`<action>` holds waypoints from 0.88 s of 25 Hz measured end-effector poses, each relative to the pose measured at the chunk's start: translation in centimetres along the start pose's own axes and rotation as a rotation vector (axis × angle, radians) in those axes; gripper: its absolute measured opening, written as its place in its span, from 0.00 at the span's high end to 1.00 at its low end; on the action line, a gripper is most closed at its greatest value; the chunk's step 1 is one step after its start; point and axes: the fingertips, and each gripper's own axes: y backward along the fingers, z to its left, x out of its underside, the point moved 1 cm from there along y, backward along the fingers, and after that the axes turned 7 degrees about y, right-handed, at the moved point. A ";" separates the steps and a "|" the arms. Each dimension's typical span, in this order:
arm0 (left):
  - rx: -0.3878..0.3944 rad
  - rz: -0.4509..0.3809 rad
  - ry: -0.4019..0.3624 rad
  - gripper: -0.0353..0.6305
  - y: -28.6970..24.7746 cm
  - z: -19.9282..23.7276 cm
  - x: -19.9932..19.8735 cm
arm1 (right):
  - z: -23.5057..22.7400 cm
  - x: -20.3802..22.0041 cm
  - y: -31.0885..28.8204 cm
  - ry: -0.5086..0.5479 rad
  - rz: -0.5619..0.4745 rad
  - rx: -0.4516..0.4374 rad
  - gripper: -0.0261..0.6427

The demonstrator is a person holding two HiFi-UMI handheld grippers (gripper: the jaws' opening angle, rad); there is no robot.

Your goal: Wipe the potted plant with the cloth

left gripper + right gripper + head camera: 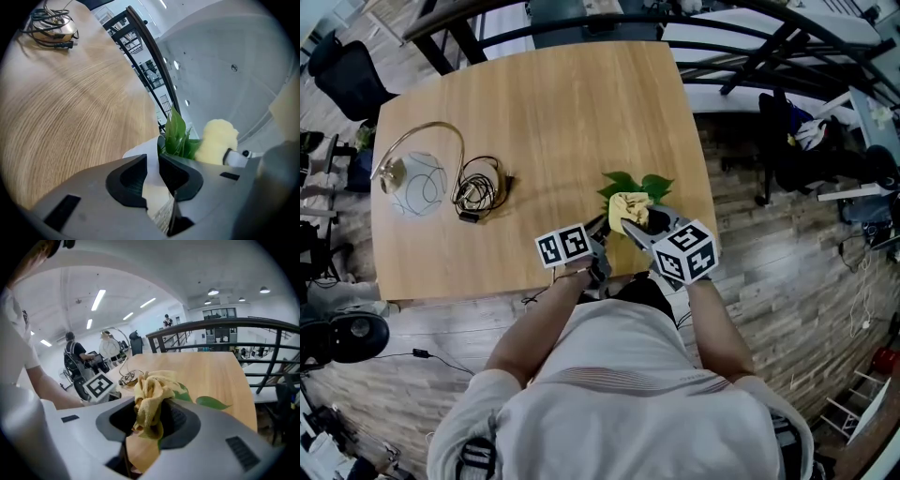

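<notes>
Plant [636, 184] stands at the table's [553, 103] near right corner, close to the front edge. Its broad, smooth green leaves [177, 133] are pointed at the tips and rise out of a white, smooth-walled pot [140, 151].

The left gripper [152, 159] grasps that pot: its dark, ribbed pads press on the thin white wall from either side, with only a narrow slot between them. Over the table's front edge its cube with square black-and-white markers faces up.

The cloth [152, 390] is soft, yellow and crumpled into a loose, folded bunch. The right gripper [151, 404] is clenched on it, and the fabric bulges above the grey, rounded jaws and hangs in a fold below them. From the head view the bunch sits on top of the leaves, above the table's near right part, and one oval leaf shows just beside it.

On the table's left part lies a lamp [412, 178] with a curved brass arm and a round clear globe. A black cable [478, 190] is coiled beside it. The tabletop is pale wood with a fine, straight grain and rounded corners.
</notes>
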 end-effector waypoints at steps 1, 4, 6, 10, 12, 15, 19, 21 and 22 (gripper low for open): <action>0.002 0.003 0.000 0.82 0.0 0.0 0.1 | -0.6 0.5 -0.9 0.009 0.033 0.027 0.68; 0.009 0.010 -0.010 0.82 0.0 0.0 0.1 | -4.0 0.3 -1.1 0.022 0.037 0.177 0.68; 0.011 0.011 -0.018 0.82 -0.1 0.0 -0.2 | -6.8 -0.5 0.1 0.010 0.003 0.294 0.68; 0.004 0.009 -0.061 0.81 0.1 0.1 -0.5 | -9.4 -1.3 3.5 -0.018 -0.075 0.416 0.68; 0.006 0.010 -0.104 0.77 0.5 -0.2 -0.9 | -9.5 -1.4 5.1 -0.017 -0.106 0.443 0.68; -0.014 -0.015 -0.187 0.70 2.0 -0.9 -2.4 | -9.9 -1.4 7.5 -0.036 -0.147 0.487 0.68; -0.056 -0.144 -0.363 0.69 5.7 -3.3 -6.7 | -10.8 -2.4 10.6 -0.055 -0.238 0.565 0.68; -0.053 -0.218 -0.536 0.69 7.8 -6.6 -8.6 | -11.1 -3.6 12.1 -0.056 -0.291 0.605 0.69; -0.045 -0.254 -0.644 0.69 8.9 -8.7 -9.5 | -11.1 -4.4 12.9 -0.056 -0.318 0.624 0.69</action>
